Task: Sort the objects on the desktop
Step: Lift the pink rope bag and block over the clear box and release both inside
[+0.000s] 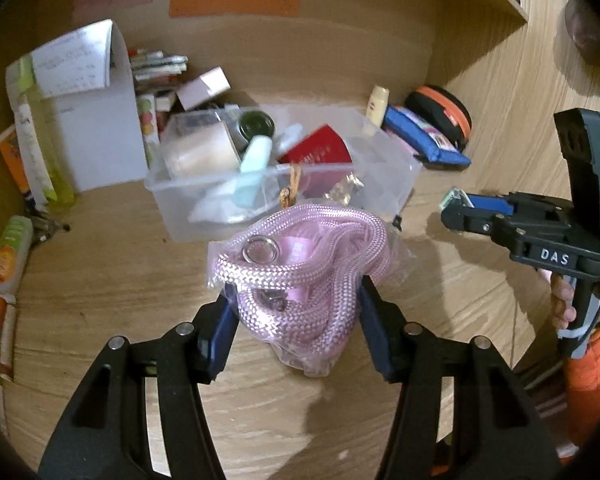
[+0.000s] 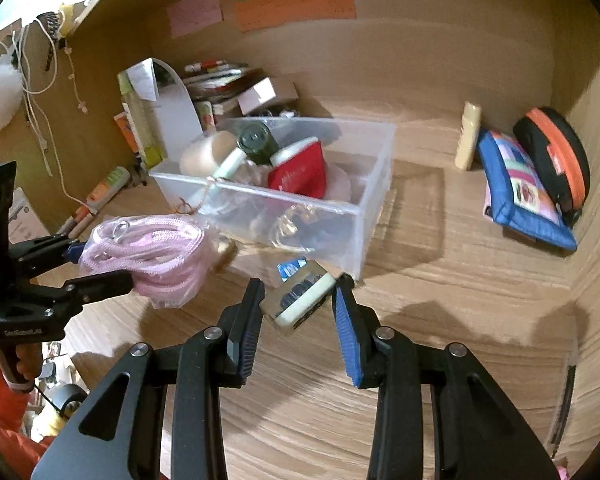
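Note:
A coil of pink rope in a clear bag [image 1: 300, 276] hangs just above the wooden desk, in front of the clear plastic bin [image 1: 384, 176]. My left gripper [image 1: 296, 306] is shut on the bag, a blue pad pressing on each side. In the right wrist view the pink rope [image 2: 148, 256] sits at the left in the left gripper [image 2: 100, 266]. My right gripper [image 2: 300, 284] is shut on a small pale green box [image 2: 298, 300], held tilted before the clear bin [image 2: 292, 216]. In the left wrist view the right gripper [image 1: 456, 210] is at the right with the small box [image 1: 456, 198] at its tips.
The bin holds a red pouch [image 2: 300, 172], a dark jar [image 2: 256, 140] and pale items. A blue pouch [image 2: 520, 196], a black-and-orange case [image 2: 556, 160] and a cream bottle [image 2: 468, 142] lie at the back right. A white box [image 1: 100, 132], books and tubes [image 1: 12, 252] crowd the left.

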{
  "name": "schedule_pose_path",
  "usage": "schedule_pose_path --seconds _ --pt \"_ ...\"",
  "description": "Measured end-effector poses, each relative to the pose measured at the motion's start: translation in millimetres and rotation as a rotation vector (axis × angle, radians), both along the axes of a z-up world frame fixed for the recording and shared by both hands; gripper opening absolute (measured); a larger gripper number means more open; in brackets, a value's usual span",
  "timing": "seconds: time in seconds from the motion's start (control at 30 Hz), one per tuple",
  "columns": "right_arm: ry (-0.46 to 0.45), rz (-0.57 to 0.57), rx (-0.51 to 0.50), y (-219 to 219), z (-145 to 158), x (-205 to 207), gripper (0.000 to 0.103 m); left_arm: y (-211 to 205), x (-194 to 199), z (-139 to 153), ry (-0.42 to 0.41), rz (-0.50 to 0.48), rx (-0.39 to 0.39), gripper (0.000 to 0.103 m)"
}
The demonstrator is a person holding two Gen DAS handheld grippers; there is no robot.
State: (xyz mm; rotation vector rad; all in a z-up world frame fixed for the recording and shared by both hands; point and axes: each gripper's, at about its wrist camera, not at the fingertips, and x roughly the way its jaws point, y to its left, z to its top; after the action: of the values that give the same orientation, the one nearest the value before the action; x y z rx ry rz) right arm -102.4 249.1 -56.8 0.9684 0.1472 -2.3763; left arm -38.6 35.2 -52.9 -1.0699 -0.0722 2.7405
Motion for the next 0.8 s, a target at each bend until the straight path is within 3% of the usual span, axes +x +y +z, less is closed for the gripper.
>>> schedule_pose_path --seconds 0.47,0.8 --pt "0.112 -0.007 0.008 -18 45 8 0.032 -35 -8 42 0.145 0.079 0.016 0.056" --pt "0.158 -0.029 0.024 -26 59 -4 0.032 -52 -28 71 0.206 0.072 0.037 0.056"
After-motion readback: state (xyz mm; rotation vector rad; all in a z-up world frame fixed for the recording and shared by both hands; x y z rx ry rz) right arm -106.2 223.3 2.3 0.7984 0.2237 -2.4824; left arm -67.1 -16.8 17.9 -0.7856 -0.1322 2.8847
